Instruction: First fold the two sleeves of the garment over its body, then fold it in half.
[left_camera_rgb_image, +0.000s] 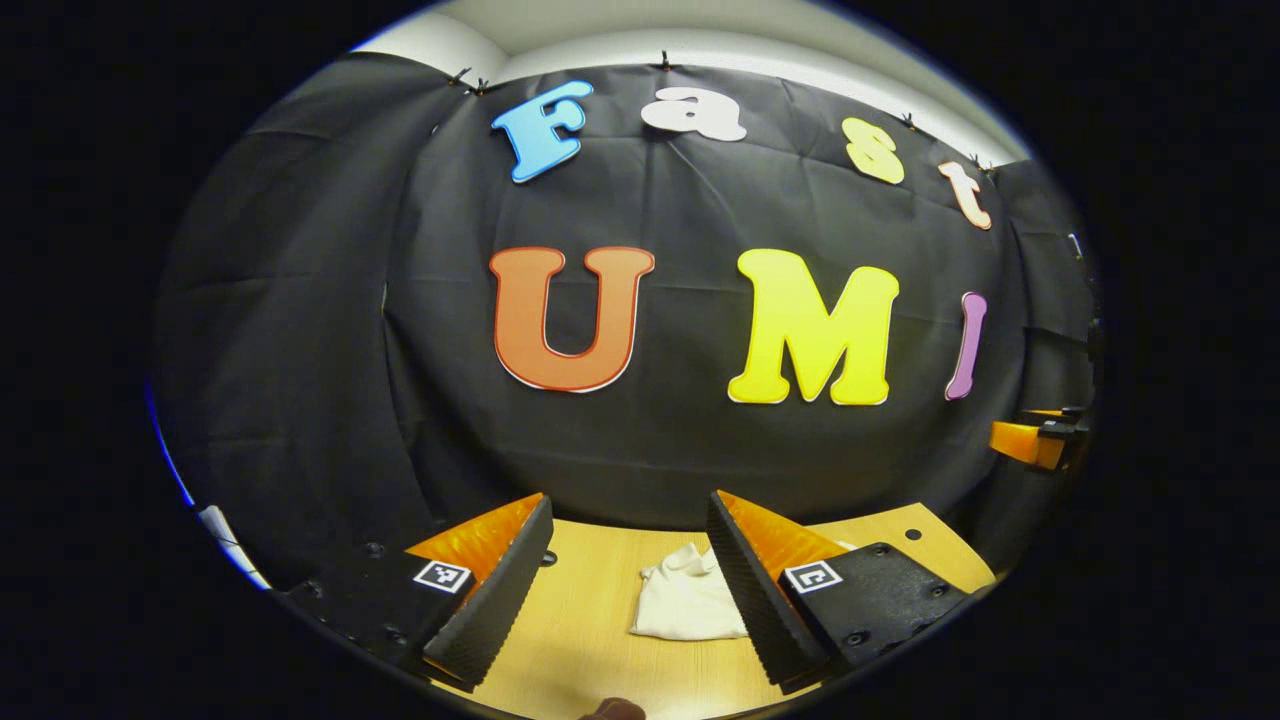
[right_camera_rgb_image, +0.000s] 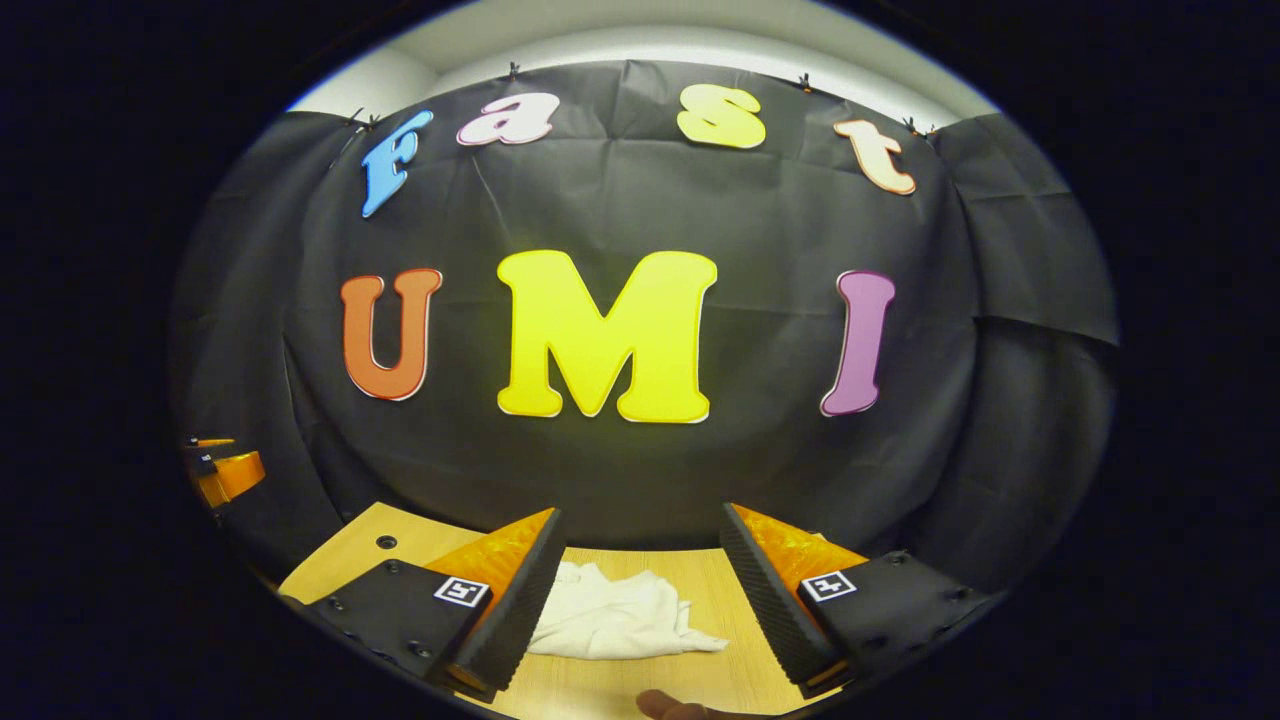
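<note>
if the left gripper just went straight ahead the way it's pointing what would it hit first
Most likely the black cloth wall behind the table. The left gripper is open and points almost level, so the white garment seems to lie below its line, though depth is hard to judge.

Left tool (left_camera_rgb_image: 628, 585) agape above white garment (left_camera_rgb_image: 686, 600) on table (left_camera_rgb_image: 590, 640)

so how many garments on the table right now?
1. A white garment lies crumpled on the wooden table, ahead of the open left hand-held gripper; the right gripper view shows it too. Part is hidden behind the fingers.
</note>
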